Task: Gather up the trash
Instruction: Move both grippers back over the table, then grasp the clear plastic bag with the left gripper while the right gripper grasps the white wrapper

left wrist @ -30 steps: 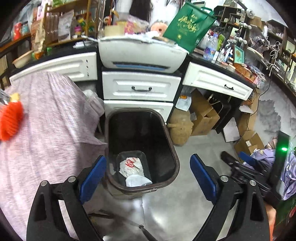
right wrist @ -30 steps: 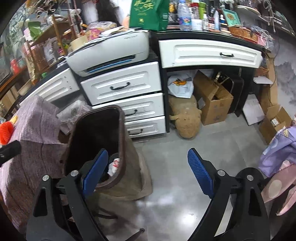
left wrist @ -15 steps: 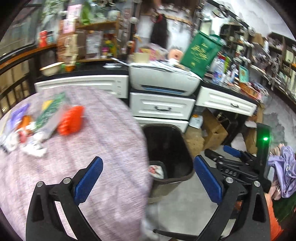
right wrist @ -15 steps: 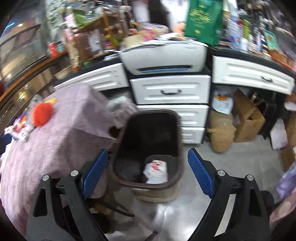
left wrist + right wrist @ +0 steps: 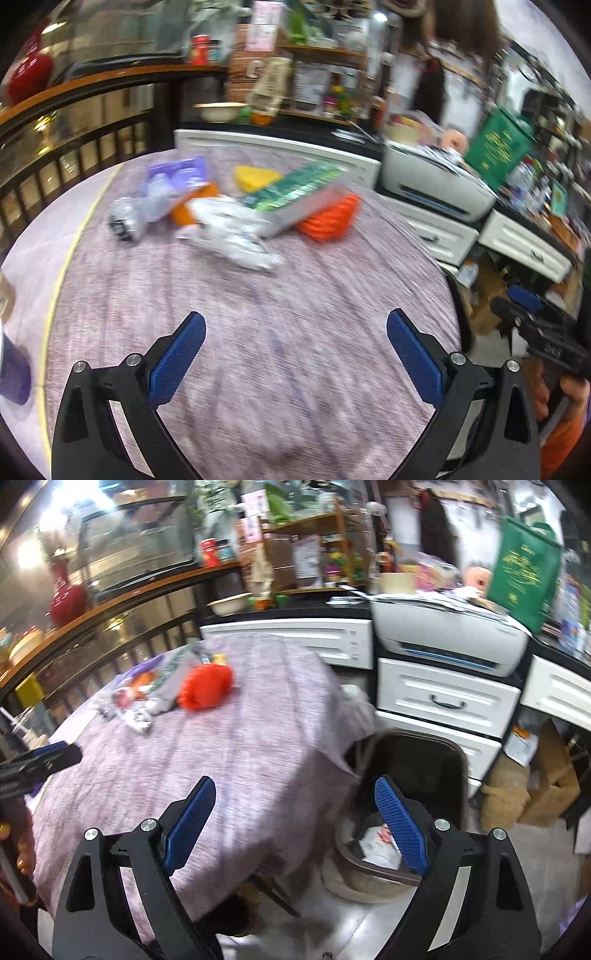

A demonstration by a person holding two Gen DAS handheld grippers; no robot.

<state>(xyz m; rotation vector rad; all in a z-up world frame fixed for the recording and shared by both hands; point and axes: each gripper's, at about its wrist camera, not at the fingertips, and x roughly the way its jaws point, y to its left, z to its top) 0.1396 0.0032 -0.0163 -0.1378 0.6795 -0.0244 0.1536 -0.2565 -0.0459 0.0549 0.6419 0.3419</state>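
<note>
Left claw (image 5: 295, 347) spread wide, nothing between the blue pads (image 5: 177, 363), hovering over the counter (image 5: 258, 314) draped in mauve cloth. Trash pile (image 5: 229, 210) bunched at the far side of the counter, well apart from the claw: crumpled white wrappers (image 5: 236, 232) nearest, green-and-silver carton (image 5: 295, 195) tilted across the orange mesh item (image 5: 332, 218), yellow wedge (image 5: 255, 177) behind, purple packet (image 5: 177, 173) and a clear plastic bottle (image 5: 125, 218) to the left (all motion-blurred, labels unreadable). Right claw (image 5: 295, 823) also spread wide, empty, straddling the counter edge (image 5: 325, 746) and the brown trash bin (image 5: 424, 775) standing on the floor just beside the counter. White crumpled paper with red print (image 5: 380, 843) lying in the bin's bottom, partly hidden behind the right pad. Same pile seen from the right wrist view at far left of the counter, orange item (image 5: 207, 686) most visible. Left claw's tip (image 5: 44, 757) poking in at the left edge of that view; right claw (image 5: 539, 332) visible at the right edge of the left wrist view. White drawers (image 5: 443, 701) and a printer (image 5: 450, 642) behind the bin
</note>
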